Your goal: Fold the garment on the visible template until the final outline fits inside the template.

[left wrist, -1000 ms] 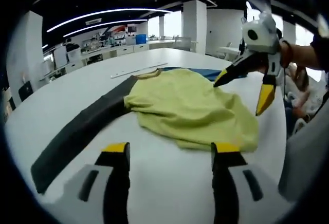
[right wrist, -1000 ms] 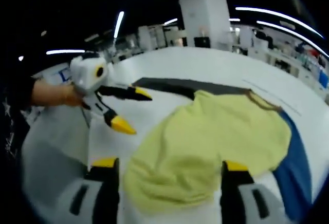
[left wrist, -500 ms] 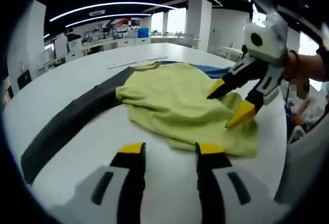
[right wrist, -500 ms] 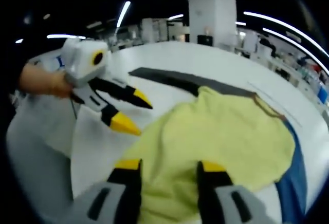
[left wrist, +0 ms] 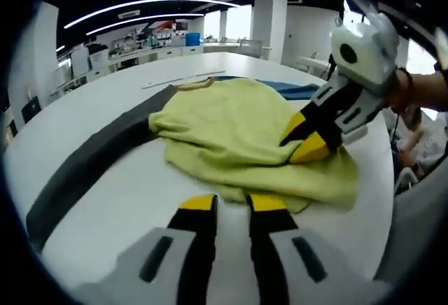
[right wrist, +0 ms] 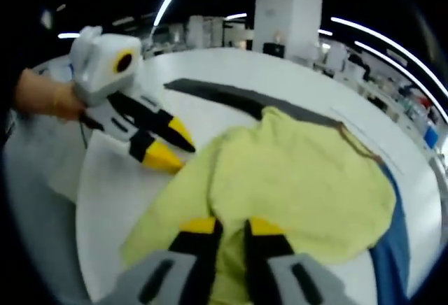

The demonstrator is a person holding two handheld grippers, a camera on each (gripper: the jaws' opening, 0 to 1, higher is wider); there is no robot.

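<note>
At centre frame on the white table [left wrist: 105, 200], a rumpled yellow T-shirt [left wrist: 231, 130] is pinched by the closed right gripper [left wrist: 308, 140], over the dark-and-blue template [left wrist: 91, 165]; the left gripper [left wrist: 231, 203], nearly closed, holds nothing, and folding is judged barely begun.

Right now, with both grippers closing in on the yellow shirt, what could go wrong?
1. The right gripper looks pinched on the yellow shirt's near hem, where cloth is bunched; it may grab several layers and fold unevenly.
2. The left gripper sits at the shirt's edge with jaws nearly closed; it could miss the fabric.
3. Dragging could pull the shirt off the blue template, which peeks out along one side.
</note>
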